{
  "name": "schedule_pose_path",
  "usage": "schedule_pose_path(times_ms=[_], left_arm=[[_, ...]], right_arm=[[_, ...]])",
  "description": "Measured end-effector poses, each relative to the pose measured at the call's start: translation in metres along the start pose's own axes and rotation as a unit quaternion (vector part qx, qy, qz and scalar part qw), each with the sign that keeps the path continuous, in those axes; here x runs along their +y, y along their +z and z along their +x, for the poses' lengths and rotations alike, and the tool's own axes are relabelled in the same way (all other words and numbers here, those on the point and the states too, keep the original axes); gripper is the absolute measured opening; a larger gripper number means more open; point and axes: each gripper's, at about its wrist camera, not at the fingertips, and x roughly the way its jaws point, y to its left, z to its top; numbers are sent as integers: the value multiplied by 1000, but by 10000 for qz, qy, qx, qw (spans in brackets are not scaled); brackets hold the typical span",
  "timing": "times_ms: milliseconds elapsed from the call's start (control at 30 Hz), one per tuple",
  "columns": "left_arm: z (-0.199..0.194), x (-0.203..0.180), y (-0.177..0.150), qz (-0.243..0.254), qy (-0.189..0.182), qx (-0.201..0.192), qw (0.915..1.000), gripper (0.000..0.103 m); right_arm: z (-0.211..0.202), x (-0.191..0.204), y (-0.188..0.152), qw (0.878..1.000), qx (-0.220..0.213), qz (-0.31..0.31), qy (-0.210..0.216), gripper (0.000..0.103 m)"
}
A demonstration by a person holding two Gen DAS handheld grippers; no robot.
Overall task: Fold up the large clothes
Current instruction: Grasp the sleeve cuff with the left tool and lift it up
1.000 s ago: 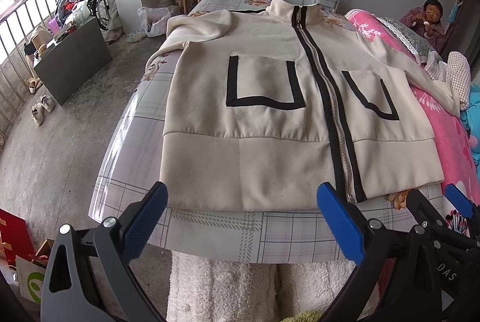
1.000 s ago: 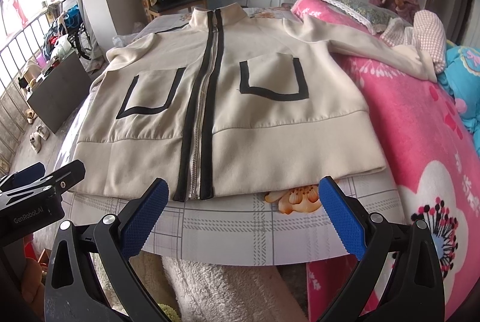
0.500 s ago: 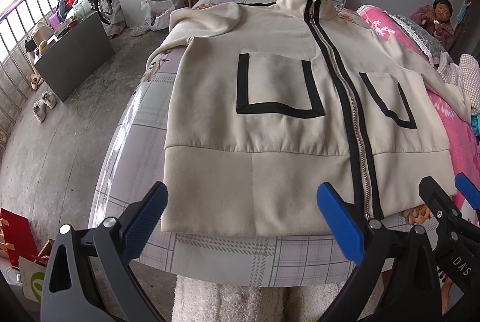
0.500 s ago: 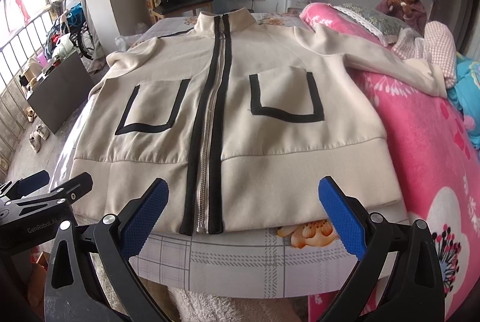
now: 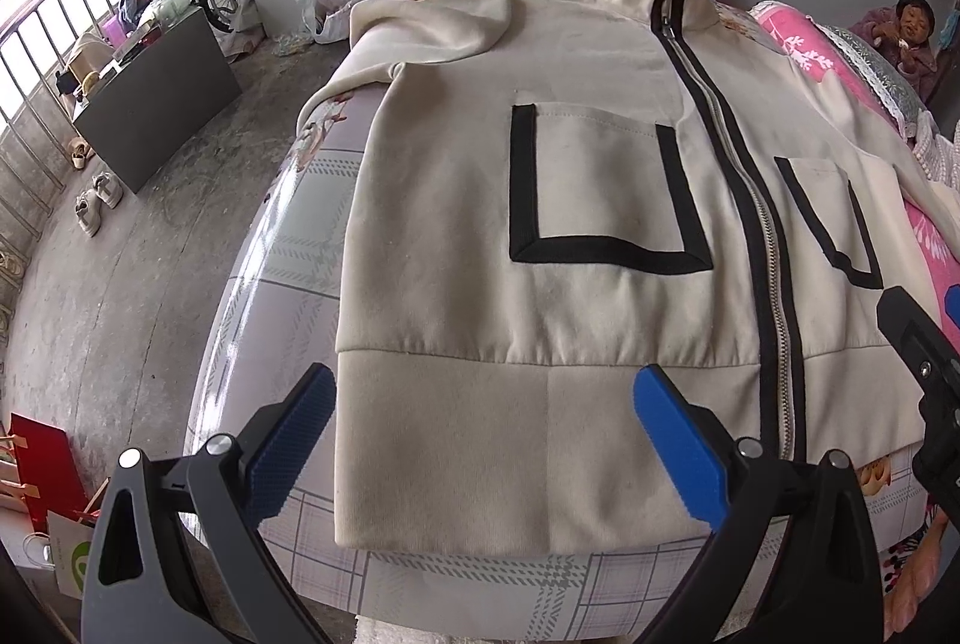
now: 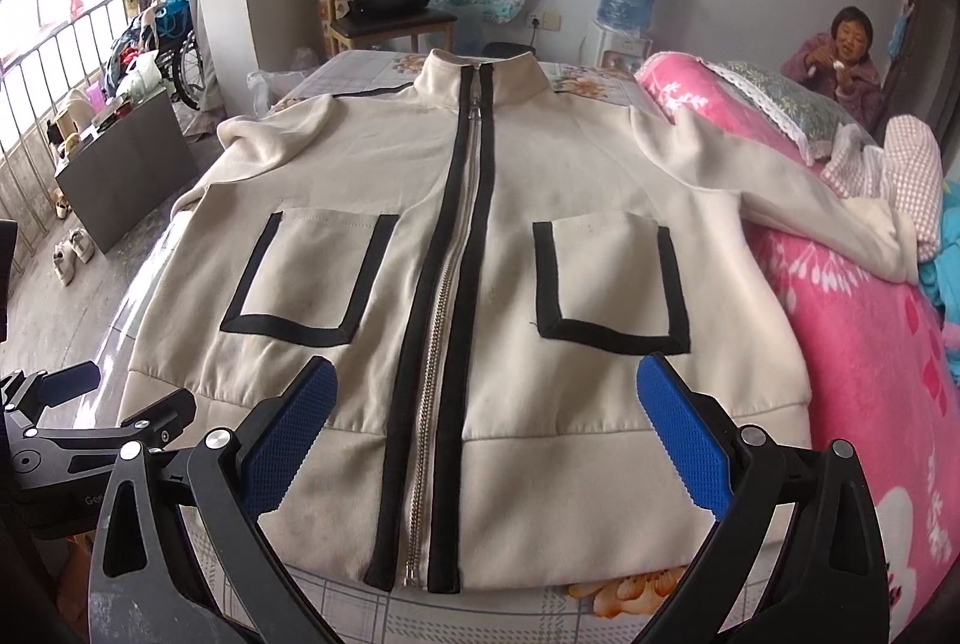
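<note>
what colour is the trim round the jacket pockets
Black, on a cream jacket; clearest in the right wrist view.

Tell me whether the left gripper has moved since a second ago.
Yes. The left gripper has come forward over the bed: its fingertips now lie over the hem of the jacket, where earlier they sat short of the bed's near edge. It remains open.

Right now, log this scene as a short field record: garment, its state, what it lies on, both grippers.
garment: cream jacket with black trim
state: spread flat, front up, zipper closed, unfolded
sleeves: one on the pink quilt, the other bunched at the far shoulder
surface: bed with checked sheet
left gripper: open, over the hem, holding nothing
right gripper: open, over the hem, holding nothing
</note>
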Motion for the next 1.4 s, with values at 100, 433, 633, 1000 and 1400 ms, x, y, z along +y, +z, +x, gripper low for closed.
schedule_pose_path(times_ms=[100,433,633,1000,1400], left_arm=[[9,2,5,17,52,39,10000,98],[9,54,27,-425,-406,-789,9951,98],[2,119,57,-1166,-1064,-1178,9804,98],[145,280,114,-4063,-2803,220,8694,97],[328,304,77,-5937,-4635,1949,6282,96]], right_arm=[[9,5,8,9999,9,-124,114,96],[34,39,42,9929,-192,-793,866,96],[60,71,62,9859,-82,-1068,1289,95],[106,117,55,9729,542,-1516,1660,95],[131,117,56,9745,831,-1521,1422,95]])
